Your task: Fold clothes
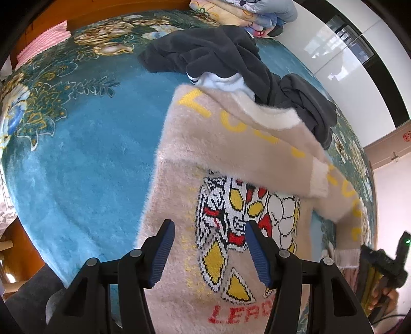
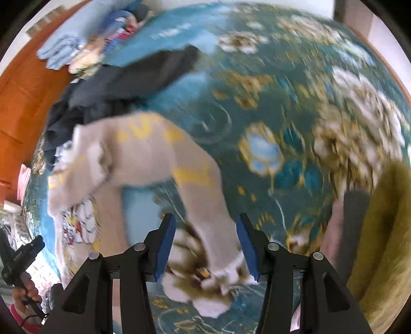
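A fuzzy beige sweater (image 1: 231, 159) with yellow letters, a colourful knitted figure and red text lies on a blue floral blanket (image 1: 90, 154). One white-cuffed sleeve (image 1: 318, 177) is folded across its chest. My left gripper (image 1: 210, 253) hovers open over the sweater's lower front, with nothing between its fingers. In the blurred right wrist view the other sleeve (image 2: 203, 195) runs down toward me. Its white cuff (image 2: 228, 267) lies between the spread fingers of my open right gripper (image 2: 205, 246).
A crumpled dark grey garment (image 1: 226, 59) (image 2: 123, 77) lies just past the sweater's collar. Behind it sits a stack of folded clothes (image 1: 244, 12) (image 2: 72, 43). A pink cloth (image 1: 43, 43) rests at the far left. An olive-yellow fabric (image 2: 385, 231) fills the right edge.
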A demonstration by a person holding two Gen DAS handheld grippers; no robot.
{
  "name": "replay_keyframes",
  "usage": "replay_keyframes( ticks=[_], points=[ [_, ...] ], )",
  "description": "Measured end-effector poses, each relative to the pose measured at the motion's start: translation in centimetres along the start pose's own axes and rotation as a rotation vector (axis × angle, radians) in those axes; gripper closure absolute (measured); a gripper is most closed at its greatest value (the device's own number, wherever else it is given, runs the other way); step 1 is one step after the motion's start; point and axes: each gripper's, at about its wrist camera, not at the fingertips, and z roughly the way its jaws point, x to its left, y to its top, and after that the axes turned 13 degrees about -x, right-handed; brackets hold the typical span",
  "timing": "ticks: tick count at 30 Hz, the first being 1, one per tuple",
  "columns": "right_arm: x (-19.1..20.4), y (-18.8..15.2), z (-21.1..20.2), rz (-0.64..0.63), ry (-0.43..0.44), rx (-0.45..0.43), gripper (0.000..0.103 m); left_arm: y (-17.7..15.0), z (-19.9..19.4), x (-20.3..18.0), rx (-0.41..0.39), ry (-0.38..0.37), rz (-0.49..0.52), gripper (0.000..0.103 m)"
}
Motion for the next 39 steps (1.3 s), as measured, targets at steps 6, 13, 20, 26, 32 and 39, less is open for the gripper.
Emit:
replay_keyframes(
  ticks=[6,13,20,26,32,39],
  points=[
    [-1.0,-1.9,1.8,0.081,-0.009,0.071,0.052,0.1,-1.0,0.5,-0.023,0.002,-0.01,0.042],
    [1.4,-1.8,2.0,0.089,0.014,0.101,0.091,0.3,-1.8,1.6,-0.046,-0.008,-0.045,0.042],
    [8.8,1.9,-3.6,0.087,0.351,0.044,0.094,0.4,-1.6,2.9,-0.042,-0.04,-0.092,0.042],
    [20.4,4.5,-5.1,-0.074,0.595,0.065,0.094,0.8,-2.5,4.9,-0.076,-0.07,-0.145,0.042],
    [31.6,2.8,1.9,-0.208,0.541,0.222,0.094,0.8,-3.1,8.2,-0.103,-0.101,-0.252,0.042],
    [39.8,-1.2,10.3,-0.334,0.388,0.368,0.094,0.5,-2.0,11.3,-0.069,-0.153,-0.373,0.042]
  ],
)
